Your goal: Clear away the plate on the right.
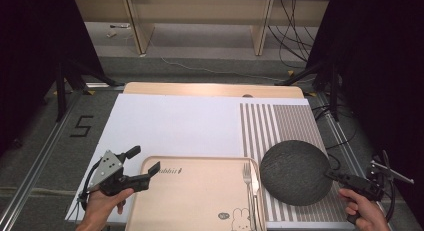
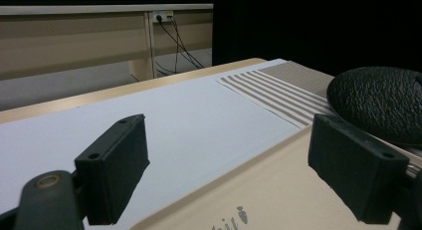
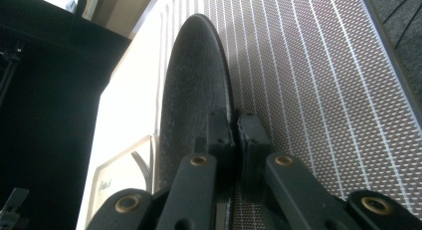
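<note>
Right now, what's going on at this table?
A person works with tongs in each hand. The right tongs are shut on the rim of a dark textured plate, which sits over the striped placemat; from the right gripper view the plate looks tipped up on edge. The left tongs are open, empty, at the top left corner of a beige tray. A fork lies along the tray's right side.
</note>
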Available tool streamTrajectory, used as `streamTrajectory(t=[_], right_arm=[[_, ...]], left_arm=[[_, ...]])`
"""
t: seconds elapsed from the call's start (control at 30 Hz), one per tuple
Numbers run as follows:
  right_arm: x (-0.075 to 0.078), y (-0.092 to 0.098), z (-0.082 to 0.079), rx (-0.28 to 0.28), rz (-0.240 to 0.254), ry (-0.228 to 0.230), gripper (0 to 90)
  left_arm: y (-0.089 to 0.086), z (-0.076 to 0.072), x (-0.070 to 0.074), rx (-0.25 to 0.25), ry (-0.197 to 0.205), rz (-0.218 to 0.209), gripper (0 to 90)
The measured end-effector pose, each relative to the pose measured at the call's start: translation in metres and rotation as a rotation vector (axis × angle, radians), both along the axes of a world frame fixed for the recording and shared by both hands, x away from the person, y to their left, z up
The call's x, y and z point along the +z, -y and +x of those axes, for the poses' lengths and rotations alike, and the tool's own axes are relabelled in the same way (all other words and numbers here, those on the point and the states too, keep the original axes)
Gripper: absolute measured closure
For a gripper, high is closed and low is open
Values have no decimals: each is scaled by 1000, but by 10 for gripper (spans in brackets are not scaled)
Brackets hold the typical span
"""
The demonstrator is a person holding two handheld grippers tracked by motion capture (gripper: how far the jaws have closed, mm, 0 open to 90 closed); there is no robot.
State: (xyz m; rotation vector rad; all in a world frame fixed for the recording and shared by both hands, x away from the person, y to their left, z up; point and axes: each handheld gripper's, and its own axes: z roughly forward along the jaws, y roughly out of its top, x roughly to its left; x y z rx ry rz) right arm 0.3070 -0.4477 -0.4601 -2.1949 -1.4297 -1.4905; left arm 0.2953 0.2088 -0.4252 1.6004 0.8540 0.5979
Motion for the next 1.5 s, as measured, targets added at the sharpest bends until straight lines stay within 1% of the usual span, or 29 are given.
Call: streamTrajectory(t=[0.2,0.33,0.4,0.43,0.6,0.63,0.7,0.8,0.93,1.03,1.07,1.1,1.13,1.17,1.2,1.33,1.4,1.43,1.47,1.5], right_arm=[[4,3,-3,-49,30,19,872],[7,0,-2,-74,55,48,873],[8,-2,-1,-77,83,56,873],[8,-4,0,-78,102,70,873],[12,-16,3,-60,152,91,873],[12,-19,5,-51,165,91,873],[13,-27,7,-33,175,102,873],[15,-39,11,-3,184,105,873],[17,-55,15,36,206,100,872],[18,-71,18,83,198,101,872],[18,-76,20,97,205,103,872],[18,-83,21,111,206,93,872],[17,-90,22,131,199,102,872],[17,-97,23,147,205,98,872],[17,-100,24,158,201,103,872],[15,-125,29,232,207,90,872],[15,-137,31,264,206,79,872],[15,-140,31,277,198,76,872],[14,-148,31,301,193,81,872],[15,-152,32,313,196,73,872]], left_arm=[[0,0,0,3,-1,1,157],[0,0,0,5,0,0,156],[0,0,0,5,0,0,156],[0,0,0,6,-1,1,156],[-1,1,0,8,0,-2,156],[-1,1,0,8,-1,-2,156],[-1,0,0,8,-1,-2,156],[-1,1,0,10,-1,-2,156],[-1,1,0,11,-1,-3,156],[-1,1,-1,14,-3,-3,156],[-2,1,-1,15,-2,-3,156],[-2,1,-1,15,-1,-3,156],[-2,1,-1,16,-1,-2,156],[-2,1,-1,16,-1,0,156],[-2,1,-1,17,-1,1,156],[-2,1,-1,19,-1,-2,156],[-2,1,-1,19,0,-3,156],[-3,1,-1,20,0,-1,156],[-3,1,-1,21,-1,-2,156],[-3,1,-1,22,-1,-4,155]])
